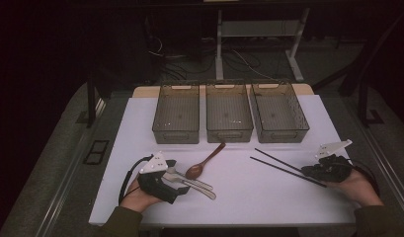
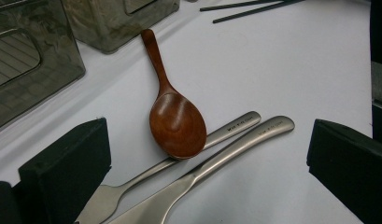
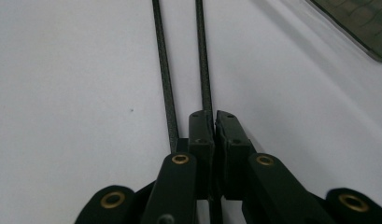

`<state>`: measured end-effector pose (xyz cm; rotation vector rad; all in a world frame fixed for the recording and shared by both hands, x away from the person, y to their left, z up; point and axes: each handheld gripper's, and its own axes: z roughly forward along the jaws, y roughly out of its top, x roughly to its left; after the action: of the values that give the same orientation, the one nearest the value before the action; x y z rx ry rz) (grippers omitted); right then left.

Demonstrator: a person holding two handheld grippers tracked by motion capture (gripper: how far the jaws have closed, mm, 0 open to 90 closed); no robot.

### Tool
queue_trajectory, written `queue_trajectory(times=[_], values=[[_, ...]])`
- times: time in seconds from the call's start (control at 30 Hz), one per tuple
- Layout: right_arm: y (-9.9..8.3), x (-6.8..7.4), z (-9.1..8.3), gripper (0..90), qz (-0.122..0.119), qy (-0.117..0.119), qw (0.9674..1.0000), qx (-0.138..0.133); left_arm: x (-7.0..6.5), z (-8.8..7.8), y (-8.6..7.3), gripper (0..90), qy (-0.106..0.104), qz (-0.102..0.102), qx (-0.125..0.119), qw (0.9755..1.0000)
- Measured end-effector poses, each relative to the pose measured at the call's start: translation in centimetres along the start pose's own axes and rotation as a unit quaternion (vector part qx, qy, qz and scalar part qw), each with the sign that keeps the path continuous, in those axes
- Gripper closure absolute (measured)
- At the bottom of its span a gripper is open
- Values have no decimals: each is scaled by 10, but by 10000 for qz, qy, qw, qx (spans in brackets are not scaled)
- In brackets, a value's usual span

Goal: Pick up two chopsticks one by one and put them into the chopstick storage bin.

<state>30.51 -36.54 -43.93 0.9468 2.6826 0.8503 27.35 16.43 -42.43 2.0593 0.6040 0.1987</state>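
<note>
So the chopsticks [image 1: 283,166] are lying side by side near the right edge of the white table [image 1: 249,197], slanting from the middle down toward the right hand. The right gripper [image 3: 213,122] has its jaws squeezed together on the near end of one stick; the other stick runs just beside the left jaw, outside the pinch.

My guess is these get sorted into the bins, so here's the worry: only one stick is pinched, right at its tip, so lifting could let it swing or slip out, and the loose one might get dragged or rolled along with it.

Over by the front-left part of the table, the left gripper [image 1: 160,178] sits with its jaws spread wide, holding nothing. Between them lie two metal utensils [image 2: 226,149], one of which looks like a fork; I can't tell what the other is. A wooden spoon [image 2: 175,122] has its bowl resting on top of one handle. Grabbing either metal piece would probably knock the spoon sideways.

Three clear bins [image 1: 229,112] stand in a row along the far edge, and all three look empty to me.
</note>
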Motion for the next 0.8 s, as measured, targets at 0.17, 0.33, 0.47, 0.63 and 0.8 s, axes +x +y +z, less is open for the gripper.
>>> queue_trajectory(times=[0.17, 0.33, 0.47, 0.63, 0.8], values=[[0, 0, 0, 861, -60, -92, 9999, -29, 0, 0, 0, 0, -4, 14, 22, 10000], [1, -1, -1, 861, -91, -252, 9996, -36, 1, -1, 0, 0, -1, 21, 23, 10000], [2, -1, -6, 861, -64, -276, 9995, -131, 1, -1, 0, 0, 0, 23, 25, 10000], [1, -2, -12, 860, -17, -257, 9993, -270, 1, -1, 0, 0, 0, 39, 25, 10000], [0, -3, -17, 860, 118, -178, 9988, -436, 1, -1, 0, 0, -12, 48, 49, 10000]])
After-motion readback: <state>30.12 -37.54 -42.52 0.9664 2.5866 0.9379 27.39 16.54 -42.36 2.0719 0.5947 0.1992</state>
